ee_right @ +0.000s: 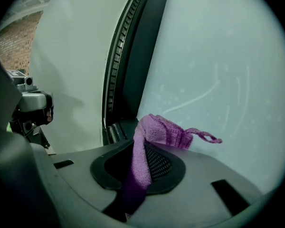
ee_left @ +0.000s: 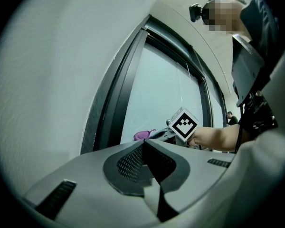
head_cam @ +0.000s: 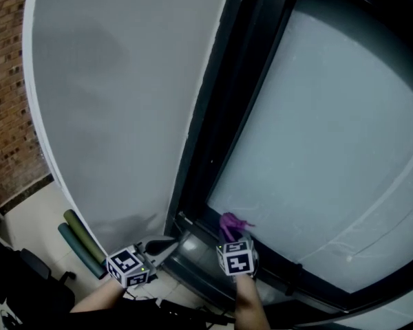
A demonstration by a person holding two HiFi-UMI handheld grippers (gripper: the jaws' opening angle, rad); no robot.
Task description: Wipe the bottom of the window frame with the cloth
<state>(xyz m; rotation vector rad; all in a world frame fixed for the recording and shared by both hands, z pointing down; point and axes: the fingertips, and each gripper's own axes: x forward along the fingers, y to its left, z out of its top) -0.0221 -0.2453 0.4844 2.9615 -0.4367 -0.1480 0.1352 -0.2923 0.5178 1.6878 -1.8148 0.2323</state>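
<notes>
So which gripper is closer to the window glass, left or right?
Right. The right gripper, shut on the purple cloth, is at the bottom edge of the glass. The left gripper, shut and empty, sits further left, by the lower corner of the dark frame, near the white wall.

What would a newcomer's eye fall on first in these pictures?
The purple cloth stands out most: it is pinched in the shut right tongs, near the lower left corner of the big pale pane. A dark frame runs between that pane and a white wall. The left tongs are shut and empty, low down, left of the frame.
</notes>
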